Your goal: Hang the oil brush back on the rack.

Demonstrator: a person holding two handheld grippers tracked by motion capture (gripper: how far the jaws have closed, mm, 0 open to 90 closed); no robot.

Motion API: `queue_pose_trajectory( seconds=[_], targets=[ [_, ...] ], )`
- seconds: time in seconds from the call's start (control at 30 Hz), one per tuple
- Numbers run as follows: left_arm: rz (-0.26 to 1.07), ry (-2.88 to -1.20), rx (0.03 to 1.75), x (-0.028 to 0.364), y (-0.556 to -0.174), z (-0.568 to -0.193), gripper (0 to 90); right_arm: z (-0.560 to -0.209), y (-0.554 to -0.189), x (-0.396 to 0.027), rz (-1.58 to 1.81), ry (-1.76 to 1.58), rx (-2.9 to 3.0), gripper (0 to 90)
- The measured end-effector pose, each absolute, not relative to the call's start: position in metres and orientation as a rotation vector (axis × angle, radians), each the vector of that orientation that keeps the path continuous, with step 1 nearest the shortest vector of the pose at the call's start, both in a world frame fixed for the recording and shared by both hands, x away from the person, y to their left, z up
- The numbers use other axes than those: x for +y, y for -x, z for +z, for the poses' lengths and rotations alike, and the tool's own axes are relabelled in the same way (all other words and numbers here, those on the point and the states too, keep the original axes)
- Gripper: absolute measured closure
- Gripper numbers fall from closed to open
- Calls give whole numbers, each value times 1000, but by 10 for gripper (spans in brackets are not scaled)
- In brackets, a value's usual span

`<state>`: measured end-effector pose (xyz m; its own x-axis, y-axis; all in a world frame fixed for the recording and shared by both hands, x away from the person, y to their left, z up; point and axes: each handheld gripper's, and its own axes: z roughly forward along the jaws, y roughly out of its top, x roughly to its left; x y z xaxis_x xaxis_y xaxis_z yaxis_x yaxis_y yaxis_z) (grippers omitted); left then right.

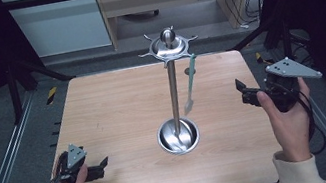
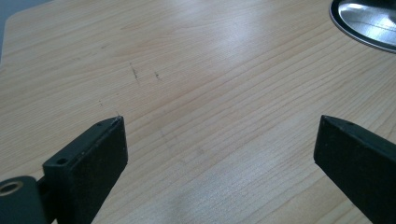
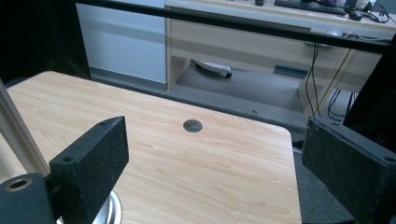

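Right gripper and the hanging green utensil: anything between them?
Nothing; in the high view only bare table separates the open right gripper from the green utensil hanging on the rack.

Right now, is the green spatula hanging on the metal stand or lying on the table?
Hanging. The green spatula dangles from a hook on the metal stand, blade down above the table.

Light falls from overhead onto the pale wooden tabletop (image 1: 121, 124), leaving the surroundings nearly black at both sides. The polished steel stand with its round bowl base (image 1: 178, 137) throws bright glare. In the left gripper view a broad sheen washes the wood grain, and the near black jaws look soft and blurred.
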<state>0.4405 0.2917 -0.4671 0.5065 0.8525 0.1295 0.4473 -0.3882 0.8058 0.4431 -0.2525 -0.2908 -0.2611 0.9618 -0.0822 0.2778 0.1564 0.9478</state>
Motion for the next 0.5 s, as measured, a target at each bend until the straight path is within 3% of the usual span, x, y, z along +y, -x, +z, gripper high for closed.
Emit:
queue_pose_trajectory(
  seconds=[0.5],
  targets=[
    [704, -2023, 1060, 291, -441, -467, 25, -317, -460, -261, 1065, -1289, 1722, 79]
  ],
)
